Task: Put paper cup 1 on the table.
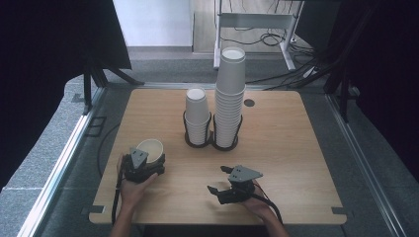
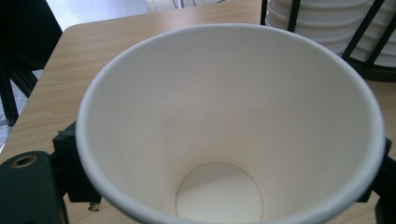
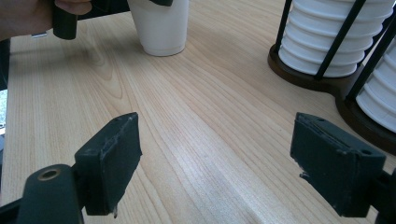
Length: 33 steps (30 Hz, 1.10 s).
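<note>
Left tongs (image 1: 147, 159): I have them around a single white paper cup (image 1: 150, 149), one jaw on each side of its wall just below the rim; whether the pads press on it I cannot tell.
Paper cup: it stands upright on the bench (image 1: 296, 148), mouth up, near the front left corner. In the left gripper view I look straight into it (image 2: 219, 140) and see its round bottom.
Right tongs (image 1: 221, 179): wide apart, nothing between the jaws, held low over bare bench at the front right. In the right gripper view (image 3: 217, 163) I see wood grain between the two pads.
Cup holder (image 1: 211, 143): dark two-bay wire rack at bench centre, well apart from both tongs.
Short stack (image 1: 197, 116): left bay.
Tall stack (image 1: 230, 94): right bay.
</note>
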Each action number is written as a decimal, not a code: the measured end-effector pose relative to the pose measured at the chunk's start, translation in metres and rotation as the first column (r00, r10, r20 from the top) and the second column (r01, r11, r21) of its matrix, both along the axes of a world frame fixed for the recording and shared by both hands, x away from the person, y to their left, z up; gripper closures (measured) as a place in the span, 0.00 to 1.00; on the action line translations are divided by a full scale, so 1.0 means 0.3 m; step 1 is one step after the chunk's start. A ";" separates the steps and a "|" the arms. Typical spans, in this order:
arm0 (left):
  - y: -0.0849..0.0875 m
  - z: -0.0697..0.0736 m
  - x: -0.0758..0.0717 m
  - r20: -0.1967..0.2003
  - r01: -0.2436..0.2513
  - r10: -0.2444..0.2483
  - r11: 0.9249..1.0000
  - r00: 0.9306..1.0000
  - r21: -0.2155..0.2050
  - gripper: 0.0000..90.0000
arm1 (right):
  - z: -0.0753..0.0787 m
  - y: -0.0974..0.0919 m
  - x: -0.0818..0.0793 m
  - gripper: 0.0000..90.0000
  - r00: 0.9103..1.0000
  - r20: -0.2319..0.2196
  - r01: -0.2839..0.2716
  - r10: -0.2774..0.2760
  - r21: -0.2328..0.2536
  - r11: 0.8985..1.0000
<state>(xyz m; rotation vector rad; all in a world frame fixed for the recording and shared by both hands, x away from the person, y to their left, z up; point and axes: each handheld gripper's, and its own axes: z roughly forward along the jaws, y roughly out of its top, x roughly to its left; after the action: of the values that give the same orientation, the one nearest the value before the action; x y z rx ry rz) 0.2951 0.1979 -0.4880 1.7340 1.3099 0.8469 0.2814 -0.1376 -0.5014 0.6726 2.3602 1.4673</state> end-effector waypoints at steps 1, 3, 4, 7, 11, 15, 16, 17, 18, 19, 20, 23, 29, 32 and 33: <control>0.001 -0.001 -0.001 0.001 -0.001 0.001 1.000 1.000 -0.001 0.13 | 0.000 0.000 0.000 0.18 1.000 -0.001 0.001 -0.001 0.000 1.000; -0.001 -0.002 -0.003 0.004 -0.006 0.006 1.000 1.000 0.003 0.12 | 0.000 0.000 0.000 0.18 1.000 -0.001 0.001 -0.001 0.001 1.000; -0.004 0.000 -0.005 0.004 -0.011 0.011 1.000 1.000 0.007 0.08 | 0.000 0.001 0.000 0.18 1.000 0.000 0.001 -0.001 0.001 1.000; -0.005 0.022 -0.016 0.008 -0.006 0.006 1.000 1.000 -0.010 0.01 | -0.001 0.001 0.000 0.18 1.000 -0.003 -0.003 0.003 -0.001 1.000; 0.001 0.045 -0.029 0.001 0.004 -0.004 1.000 1.000 -0.026 0.01 | -0.004 0.003 0.001 0.18 1.000 -0.009 -0.008 0.008 0.002 1.000; 0.017 0.080 -0.074 -0.008 0.029 -0.030 0.998 1.000 -0.056 0.00 | -0.002 0.001 0.001 0.18 1.000 -0.009 -0.009 0.009 0.005 1.000; 0.019 0.087 -0.084 -0.005 0.033 -0.034 0.998 0.999 -0.057 0.00 | -0.001 0.000 0.001 0.18 1.000 -0.008 -0.009 0.009 0.005 1.000; 0.019 0.087 -0.084 -0.005 0.033 -0.034 0.998 0.999 -0.057 0.00 | 0.000 0.000 0.002 0.19 1.000 -0.008 -0.007 0.007 0.006 1.000; 0.020 0.097 -0.094 0.001 0.038 -0.038 0.998 0.999 -0.057 0.00 | 0.000 -0.001 0.002 0.19 1.000 -0.007 -0.007 0.007 0.007 1.000; 0.019 0.116 -0.106 0.013 0.048 -0.048 0.997 0.999 -0.061 0.00 | 0.001 -0.001 0.001 0.19 1.000 -0.007 -0.007 0.007 0.006 1.000; 0.017 0.132 -0.114 0.028 0.055 -0.054 0.996 0.998 -0.064 0.00 | 0.001 -0.001 0.001 0.19 1.000 -0.005 -0.007 0.007 0.006 1.000; 0.009 0.167 -0.135 0.064 0.082 -0.078 0.994 0.995 -0.073 0.00 | 0.001 -0.001 0.001 0.19 1.000 -0.005 -0.007 0.007 0.006 1.000; -0.002 0.199 -0.156 0.095 0.126 -0.115 0.985 0.989 -0.119 0.08 | 0.000 0.000 0.002 0.19 1.000 -0.005 -0.004 0.005 0.007 1.000; -0.010 0.196 -0.153 0.082 0.162 -0.149 0.972 0.985 -0.169 0.12 | 0.003 -0.003 0.001 0.19 1.000 0.001 -0.001 0.001 0.011 1.000; -0.013 0.194 -0.151 0.077 0.168 -0.157 0.970 0.985 -0.178 0.13 | 0.004 -0.005 0.002 0.19 1.000 0.003 0.002 -0.002 0.013 1.000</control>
<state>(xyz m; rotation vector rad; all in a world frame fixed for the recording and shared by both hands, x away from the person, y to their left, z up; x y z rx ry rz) 0.2497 0.1940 -0.4298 1.6310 1.1492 0.6601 0.2819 -0.1392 -0.5001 0.6753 2.3492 1.4831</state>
